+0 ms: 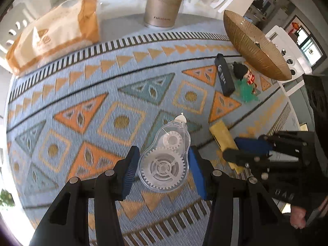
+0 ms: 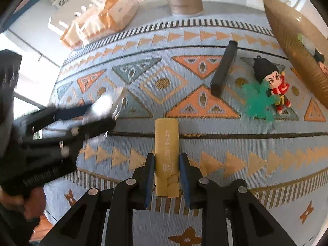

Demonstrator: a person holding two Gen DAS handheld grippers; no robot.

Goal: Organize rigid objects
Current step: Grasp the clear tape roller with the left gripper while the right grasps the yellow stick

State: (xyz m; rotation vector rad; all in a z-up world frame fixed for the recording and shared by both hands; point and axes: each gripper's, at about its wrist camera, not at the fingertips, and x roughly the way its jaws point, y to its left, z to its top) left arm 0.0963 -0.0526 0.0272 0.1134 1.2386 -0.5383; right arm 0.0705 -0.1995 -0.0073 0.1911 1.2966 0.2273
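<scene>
My left gripper is shut on a clear tape dispenser with white gears, one blue pad pressing each side. The right wrist view shows that left gripper blurred, holding the dispenser above the patterned mat. My right gripper is shut on a yellow oblong box, which points away along the fingers. From the left wrist, the right gripper grips that yellow box low over the mat.
A black oblong box, a small doll and a green spiky toy lie on the mat's far right. A gold ribbed bowl stands beyond them. A tissue pack and a metal cylinder stand at the back.
</scene>
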